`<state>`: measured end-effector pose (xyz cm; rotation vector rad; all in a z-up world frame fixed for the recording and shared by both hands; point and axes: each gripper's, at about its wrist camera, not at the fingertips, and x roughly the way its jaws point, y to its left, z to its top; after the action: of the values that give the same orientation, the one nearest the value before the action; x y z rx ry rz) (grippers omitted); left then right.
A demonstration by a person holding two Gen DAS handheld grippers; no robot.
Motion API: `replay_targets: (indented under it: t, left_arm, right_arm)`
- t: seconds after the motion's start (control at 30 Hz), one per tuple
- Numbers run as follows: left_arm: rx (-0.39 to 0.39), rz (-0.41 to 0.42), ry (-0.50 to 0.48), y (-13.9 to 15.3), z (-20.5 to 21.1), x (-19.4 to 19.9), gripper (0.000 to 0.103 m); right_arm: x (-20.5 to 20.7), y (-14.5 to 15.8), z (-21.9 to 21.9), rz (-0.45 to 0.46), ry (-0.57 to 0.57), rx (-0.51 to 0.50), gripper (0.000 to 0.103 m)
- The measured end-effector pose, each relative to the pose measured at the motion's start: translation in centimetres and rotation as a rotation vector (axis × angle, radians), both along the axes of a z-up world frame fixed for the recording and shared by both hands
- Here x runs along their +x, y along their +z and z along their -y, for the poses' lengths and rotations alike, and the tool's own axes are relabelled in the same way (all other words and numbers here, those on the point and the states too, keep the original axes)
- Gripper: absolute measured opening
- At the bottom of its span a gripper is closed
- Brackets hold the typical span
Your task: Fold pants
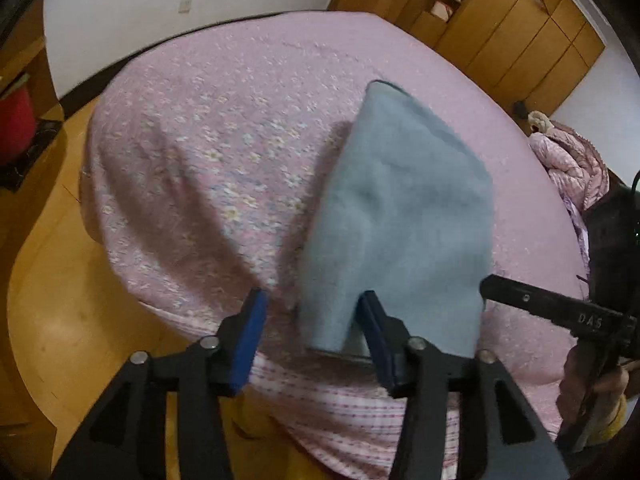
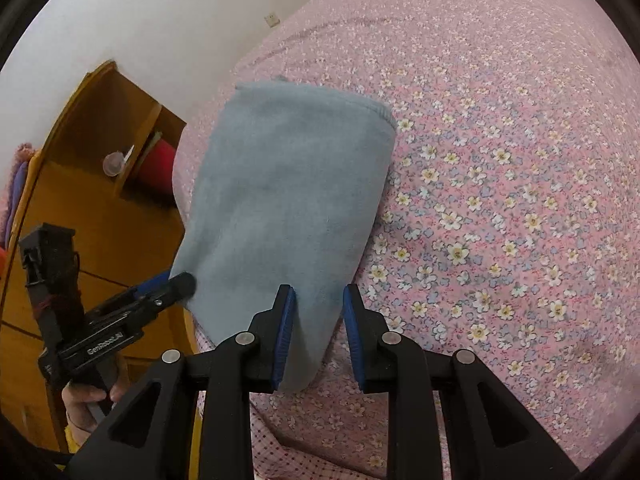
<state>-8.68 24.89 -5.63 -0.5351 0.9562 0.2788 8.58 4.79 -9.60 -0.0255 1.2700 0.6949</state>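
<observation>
Two bits of lettering, both on the grippers.

On the right gripper [image 1: 484, 286], the black arm reads "DAS" in pale capitals. On the left gripper [image 2: 176, 280], the body carries white print, looks like "GenRobot.AI", a bit blurred.

A bed [image 2: 500, 160] in a pink floral sheet is carrying folded grey-blue fleece pants [image 2: 280, 200] near its edge, with a bunched pink quilt [image 1: 568, 168] lying at its far side.

This is a home bedroom. A bed [image 1: 240, 128] in pink floral sheeting fills it. Wooden wardrobes [image 1: 520, 40] line the wall.
</observation>
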Motion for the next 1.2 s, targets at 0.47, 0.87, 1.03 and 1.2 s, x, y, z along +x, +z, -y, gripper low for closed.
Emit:
replay_targets:
  t: [0.47,0.87,1.03,1.2]
  left_arm:
    - [0.130,0.106,-0.160,3.4,4.1,3.6,0.028]
    - [0.136,0.015,-0.107,1.3,2.0,4.8,0.012]
    - [0.134,0.052,-0.163,3.0,1.9,4.0,0.052]
    - [0.147,0.031,-0.227,3.4,1.2,5.8,0.052]
  right_arm:
    - [2.7,1.1,-4.0,0.189,0.061,-0.036,0.026]
    - [4.7,0.1,-5.9,0.152,0.032,-0.046,0.027]
    - [3.2,1.6,-3.0,0.078,-0.048,0.009,0.057]
    - [2.4,0.8,-1.1,0.007,-0.086,0.016,0.057]
